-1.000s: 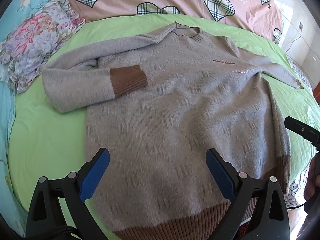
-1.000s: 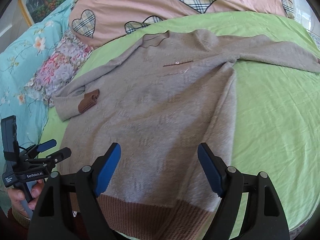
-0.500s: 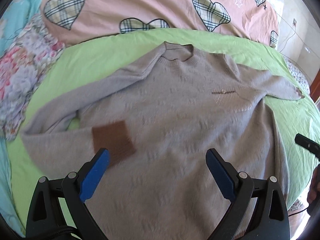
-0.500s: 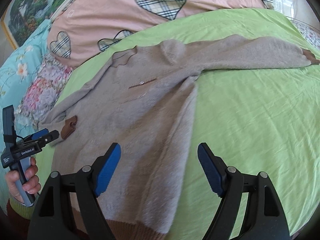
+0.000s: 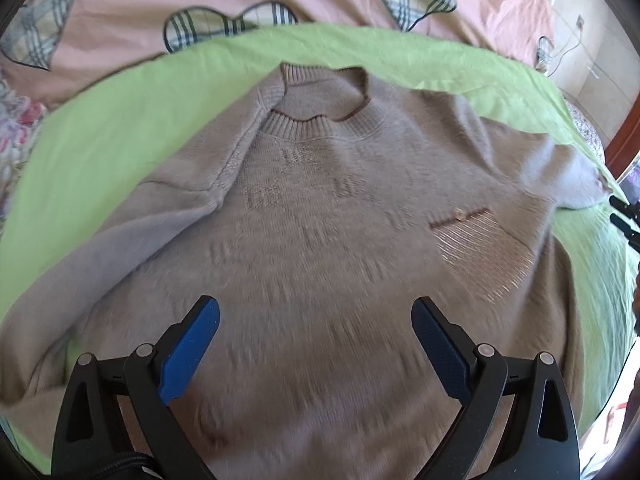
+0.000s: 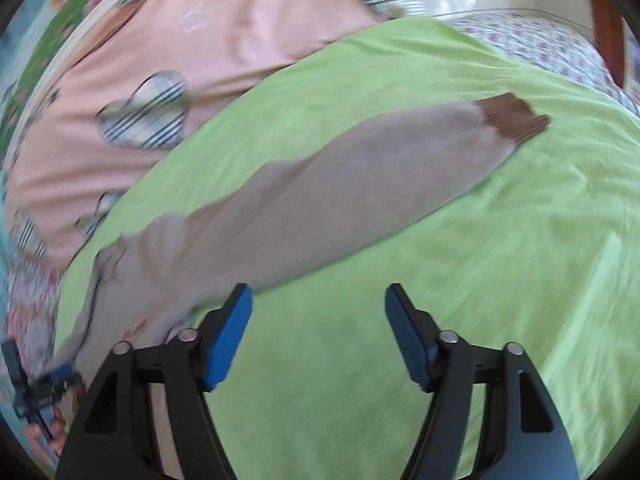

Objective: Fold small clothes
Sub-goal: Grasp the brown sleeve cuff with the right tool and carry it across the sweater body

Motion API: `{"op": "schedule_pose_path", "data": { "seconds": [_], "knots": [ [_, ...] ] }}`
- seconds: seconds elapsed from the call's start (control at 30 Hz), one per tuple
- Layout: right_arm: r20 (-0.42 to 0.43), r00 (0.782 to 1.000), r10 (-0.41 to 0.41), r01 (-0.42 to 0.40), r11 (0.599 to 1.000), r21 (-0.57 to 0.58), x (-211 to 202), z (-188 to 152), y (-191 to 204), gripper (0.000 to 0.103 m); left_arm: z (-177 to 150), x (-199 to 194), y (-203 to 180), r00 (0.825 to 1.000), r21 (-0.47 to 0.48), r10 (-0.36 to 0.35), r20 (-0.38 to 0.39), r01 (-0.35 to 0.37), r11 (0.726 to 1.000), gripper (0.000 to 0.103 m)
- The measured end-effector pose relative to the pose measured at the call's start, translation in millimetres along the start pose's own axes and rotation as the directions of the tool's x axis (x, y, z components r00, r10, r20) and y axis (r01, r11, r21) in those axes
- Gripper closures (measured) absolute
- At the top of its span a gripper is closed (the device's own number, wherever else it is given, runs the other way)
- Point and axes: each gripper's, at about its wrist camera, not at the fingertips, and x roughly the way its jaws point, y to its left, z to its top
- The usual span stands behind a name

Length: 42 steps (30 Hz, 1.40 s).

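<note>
From my right gripper point(image 6: 318, 336) the outstretched sleeve point(image 6: 340, 184) of the grey-beige knitted sweater point(image 5: 320, 240) runs up and to the right across the green bed sheet point(image 6: 500, 260), its brown ribbed cuff point(image 6: 514, 120) at the far end, well beyond the fingertips. That long axis is what I'd judge the next fold turns on, and my right hand is clearly the nearer one. The jaws have just been closing, yet remain apart with only sheet between them. My left gripper point(image 5: 316, 344) hangs wide open and empty over the chest. A second ago both hovered near the hem; now they sit further up, the right swung out over the sleeve.
</note>
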Motion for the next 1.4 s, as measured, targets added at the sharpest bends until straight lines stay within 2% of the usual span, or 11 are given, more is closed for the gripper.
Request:
{"op": "schedule_pose_path", "data": {
  "seconds": [0.27,0.37,0.4,0.43,0.53,0.6,0.73,0.8,1.0,1.2,1.4],
  "knots": [
    [0.032,0.984,-0.178,0.165,0.956,0.243,52.6,64.2,-105.3,0.057,30.9,45.1,24.5,0.999,-0.028,0.028,-0.045,-0.029,0.999,0.006],
    [0.072,0.984,-0.16,0.133,0.948,0.289,59.1,75.7,-118.9,0.08,36.4,60.3,42.1,0.997,-0.045,0.053,-0.062,-0.056,0.997,0.006],
    [0.077,0.986,-0.146,0.119,0.952,0.281,59.2,78.0,-115.0,0.093,39.4,65.0,49.5,0.996,-0.051,0.067,-0.063,-0.07,0.996,0.006],
    [0.09,0.988,-0.122,0.094,0.96,0.264,57.8,79.4,-106.4,0.096,43.3,67.9,57.2,0.995,-0.061,0.076,-0.057,-0.079,0.995,0.006],
    [0.14,0.989,-0.051,0.027,0.984,0.174,51.1,83.5,-72.4,0.096,58.1,68.9,74.0,0.995,-0.092,0.095,-0.035,-0.097,0.991,0.006],
    [0.151,0.987,0.047,-0.062,0.993,0.098,46.0,81.6,-33.5,0.097,68.6,67.8,83.3,0.993,-0.113,0.116,-0.016,-0.117,0.987,0.006],
    [0.08,0.963,0.257,-0.253,0.966,-0.06,46.9,63.4,62.0,0.097,87.9,66.5,109.9,0.983,-0.169,0.185,0.016,-0.18,0.969,0.006],
    [0.013,0.934,0.357,-0.353,0.927,-0.125,49.9,44.7,112.1,0.097,92.0,62.5,124.4,0.979,-0.202,0.201,0.014,-0.194,0.96,0.006],
    [-0.227,0.798,0.559,-0.6,0.775,-0.2,72.0,-30.1,240.7,0.097,66.1,21.3,142.4,0.991,-0.269,0.114,0.067,-0.092,0.959,0.006],
    [-0.417,0.678,0.606,-0.714,0.677,-0.178,103.6,-96.0,334.5,0.097,9.7,-30.1,131.7,0.991,-0.278,0.009,0.135,0.029,0.96,0.006],
    [-0.569,0.562,0.6,-0.769,0.633,-0.093,137.0,-166.3,377.9,0.093,-23.9,-51.8,127.3,0.987,-0.274,-0.08,0.137,0.115,0.955,0.006]
  ]
}}
